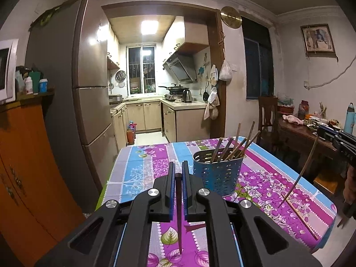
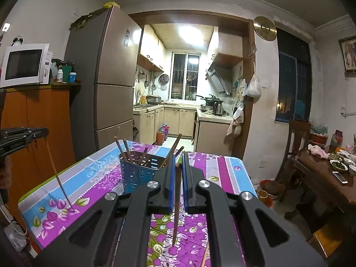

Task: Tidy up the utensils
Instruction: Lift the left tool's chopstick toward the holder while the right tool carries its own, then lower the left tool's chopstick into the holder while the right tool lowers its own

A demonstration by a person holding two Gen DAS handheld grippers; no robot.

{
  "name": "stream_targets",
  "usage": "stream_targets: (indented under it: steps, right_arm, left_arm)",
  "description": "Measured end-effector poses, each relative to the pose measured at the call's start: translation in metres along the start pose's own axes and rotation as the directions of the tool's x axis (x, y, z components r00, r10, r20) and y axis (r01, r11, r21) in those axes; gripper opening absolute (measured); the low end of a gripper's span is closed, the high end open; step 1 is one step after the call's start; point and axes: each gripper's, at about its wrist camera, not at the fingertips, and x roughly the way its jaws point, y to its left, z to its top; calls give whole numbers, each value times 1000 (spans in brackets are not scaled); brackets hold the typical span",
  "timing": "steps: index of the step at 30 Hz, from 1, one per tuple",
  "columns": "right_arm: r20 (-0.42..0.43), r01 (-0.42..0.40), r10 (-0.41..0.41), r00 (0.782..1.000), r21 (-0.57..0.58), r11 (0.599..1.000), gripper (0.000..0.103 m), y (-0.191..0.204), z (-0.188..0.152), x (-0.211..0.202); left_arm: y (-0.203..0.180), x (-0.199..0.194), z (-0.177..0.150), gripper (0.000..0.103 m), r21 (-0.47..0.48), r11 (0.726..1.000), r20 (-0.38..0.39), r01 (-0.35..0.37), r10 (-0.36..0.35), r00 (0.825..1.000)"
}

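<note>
A: Left wrist view first. What is your left hand-held gripper (image 1: 178,171) doing?

B: Its jaws are pinched on a dark chopstick (image 1: 179,213), which hangs down from between the blue pads with its tip close above the floral cloth of the counter (image 1: 142,164).

A: And the holder?

B: The blue perforated utensil holder (image 1: 219,173) stands just ahead and to the right of your left hand-held gripper, with several chopsticks (image 1: 231,149) leaning in it. Far to the right, your right hand-held gripper (image 1: 333,139) holds a thin stick (image 1: 300,175) slanting down to the cloth, beside one loose chopstick (image 1: 299,217) lying flat.

A: Now the right wrist view.

B: Your right hand-held gripper (image 2: 178,166) is clamped on a brown chopstick (image 2: 176,204), tip pointing down at the counter (image 2: 222,166). The holder (image 2: 139,171) sits just ahead and to the left of it, sticks (image 2: 124,149) poking out. Your left hand-held gripper (image 2: 33,133) is at the far left edge, its chopstick (image 2: 59,178) angled down to the cloth.
</note>
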Motion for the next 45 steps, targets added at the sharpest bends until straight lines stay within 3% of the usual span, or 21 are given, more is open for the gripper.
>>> stream_targets:
  steps: [7, 23, 45]
  right_arm:
    - [21, -18, 18, 1000, -1, 1000, 4, 1, 7, -9]
    - [11, -77, 77, 997, 6, 997, 4, 16, 31, 0]
    - [23, -85, 85, 996, -9, 996, 4, 27, 41, -2]
  left_arm:
    - [-17, -1, 10, 7, 30, 999, 7, -25, 25, 1000]
    - [-69, 19, 13, 7, 133, 969, 8, -208, 208, 978]
    - [-72, 19, 13, 7, 146, 950, 44, -274, 271, 962]
